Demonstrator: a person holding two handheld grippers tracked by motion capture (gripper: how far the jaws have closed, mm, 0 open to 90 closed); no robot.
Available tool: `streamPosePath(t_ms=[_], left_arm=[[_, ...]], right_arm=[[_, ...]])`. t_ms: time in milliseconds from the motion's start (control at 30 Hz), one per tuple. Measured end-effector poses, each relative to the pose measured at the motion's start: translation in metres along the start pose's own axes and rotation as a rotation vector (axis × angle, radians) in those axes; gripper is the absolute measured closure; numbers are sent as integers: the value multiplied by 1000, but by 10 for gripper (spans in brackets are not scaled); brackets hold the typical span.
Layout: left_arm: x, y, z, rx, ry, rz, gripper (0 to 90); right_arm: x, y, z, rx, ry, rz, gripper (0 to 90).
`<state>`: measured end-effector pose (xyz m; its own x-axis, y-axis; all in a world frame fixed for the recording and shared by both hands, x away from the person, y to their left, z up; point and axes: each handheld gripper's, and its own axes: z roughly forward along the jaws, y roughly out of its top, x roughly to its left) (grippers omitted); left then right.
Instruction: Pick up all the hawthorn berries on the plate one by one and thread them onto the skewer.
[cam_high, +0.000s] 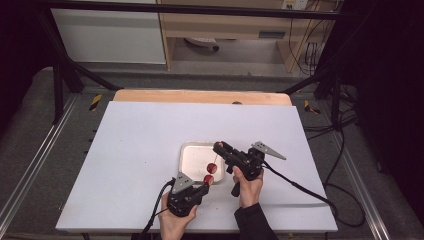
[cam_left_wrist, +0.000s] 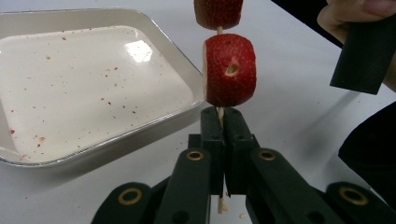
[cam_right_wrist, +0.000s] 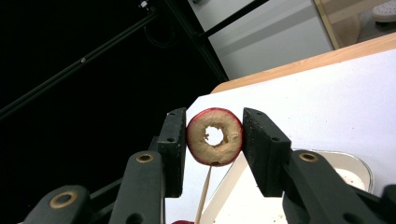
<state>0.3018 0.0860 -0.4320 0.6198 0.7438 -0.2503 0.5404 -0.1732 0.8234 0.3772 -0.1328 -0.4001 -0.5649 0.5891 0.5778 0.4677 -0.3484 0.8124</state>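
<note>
My left gripper (cam_high: 204, 185) (cam_left_wrist: 223, 114) is shut on the lower end of a thin wooden skewer (cam_left_wrist: 219, 112) that points up. Two red cored fruit pieces are threaded on it, the lower piece (cam_left_wrist: 229, 70) (cam_high: 208, 179) just above the jaws and the upper piece (cam_left_wrist: 218, 11) (cam_high: 212, 166) over it. My right gripper (cam_high: 219, 146) (cam_right_wrist: 214, 137) hangs over the skewer's top, shut on a red-skinned fruit ring (cam_right_wrist: 214, 136) whose hole faces the camera. The skewer (cam_right_wrist: 204, 191) reaches up to the ring's lower edge. Whether it pierces the ring I cannot tell.
A shallow white tray (cam_high: 191, 148) (cam_left_wrist: 184, 109) speckled with red crumbs lies on the white table (cam_high: 135, 150) just behind the grippers. A wooden strip (cam_high: 200, 96) runs along the table's far edge. Cables trail off to the right.
</note>
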Motion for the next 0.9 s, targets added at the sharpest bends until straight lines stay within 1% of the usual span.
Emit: streamPosePath(t_ms=[267,533,733,767,900], left_arm=[[0,-1,2,2,-6,-19,883],[0,-1,0,-10,1,-12,883],[1,-1,0,-7,-1,-11,883],[0,-1,0,-4,-4,-16,883],[1,-2,1,1,2,-14,883]], right_arm=[[1,0,0,2,7,9,619],[0,0,0,0,6,7,619],[0,-1,1,4,-2,-1,620],[-1,-1,1,5,-2,-1,619],[-1,-3,1,10,-1,1,620]])
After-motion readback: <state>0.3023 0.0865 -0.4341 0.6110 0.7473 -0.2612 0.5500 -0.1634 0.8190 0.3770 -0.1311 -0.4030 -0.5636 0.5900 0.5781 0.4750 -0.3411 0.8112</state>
